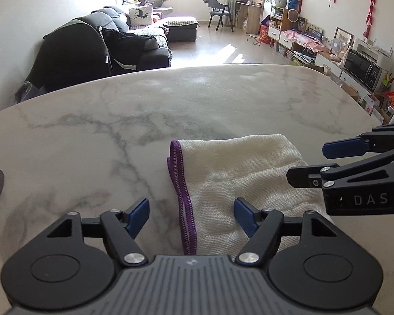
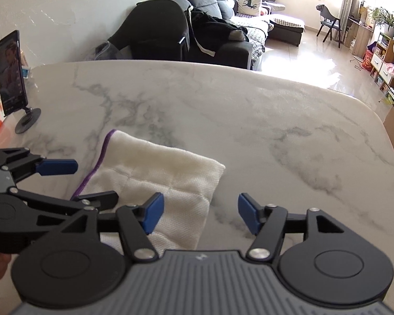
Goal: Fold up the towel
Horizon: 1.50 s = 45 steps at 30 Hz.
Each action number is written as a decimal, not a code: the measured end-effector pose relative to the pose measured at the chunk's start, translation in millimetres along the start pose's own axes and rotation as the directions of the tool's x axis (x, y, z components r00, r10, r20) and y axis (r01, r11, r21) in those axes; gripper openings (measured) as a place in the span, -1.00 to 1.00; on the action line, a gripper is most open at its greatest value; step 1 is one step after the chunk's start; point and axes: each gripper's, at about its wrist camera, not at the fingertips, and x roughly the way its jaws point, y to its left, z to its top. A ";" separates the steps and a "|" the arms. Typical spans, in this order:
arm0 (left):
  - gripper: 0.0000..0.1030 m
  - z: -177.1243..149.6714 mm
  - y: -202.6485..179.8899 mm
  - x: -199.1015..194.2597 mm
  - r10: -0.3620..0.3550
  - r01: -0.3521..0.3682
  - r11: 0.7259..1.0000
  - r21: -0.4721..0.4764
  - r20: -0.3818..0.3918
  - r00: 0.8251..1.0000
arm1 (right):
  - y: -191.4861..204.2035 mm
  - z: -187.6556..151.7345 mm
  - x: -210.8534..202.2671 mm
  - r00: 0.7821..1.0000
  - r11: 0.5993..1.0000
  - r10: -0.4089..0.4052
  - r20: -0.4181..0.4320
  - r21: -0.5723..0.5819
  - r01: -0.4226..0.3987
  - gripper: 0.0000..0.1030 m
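The folded towel [image 1: 239, 178] lies on the marble table [image 1: 118, 110] (no container), both grippers' jaws wide, holding nothing.

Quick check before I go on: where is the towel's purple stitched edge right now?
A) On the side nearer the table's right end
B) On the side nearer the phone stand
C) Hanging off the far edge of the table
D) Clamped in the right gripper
B. On the towel, the purple stitched edge runs down the side facing the phone stand, and the open right gripper clamps nothing.
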 end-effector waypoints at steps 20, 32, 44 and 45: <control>0.59 -18.9 3.4 -30.2 0.122 -0.121 0.992 0.032 -0.018 0.992 | 29.0 -28.5 -24.6 0.996 0.992 -0.087 0.011 -0.090 0.088 0.99; 0.89 -26.4 -11.2 -54.9 0.200 -0.203 0.978 -0.050 -0.061 0.978 | 22.5 -34.0 -35.9 0.990 0.990 -0.091 -0.105 0.099 0.101 1.00; 0.95 -46.5 -4.8 -61.5 0.174 -0.192 0.973 -0.131 -0.137 0.975 | 30.3 -49.3 -47.8 0.985 0.977 -0.115 -0.126 0.167 0.135 1.00; 0.95 -47.6 -4.0 -61.5 0.171 -0.190 0.972 -0.138 -0.139 0.975 | 29.8 -50.0 -46.8 0.986 0.976 -0.111 -0.128 0.172 0.132 1.00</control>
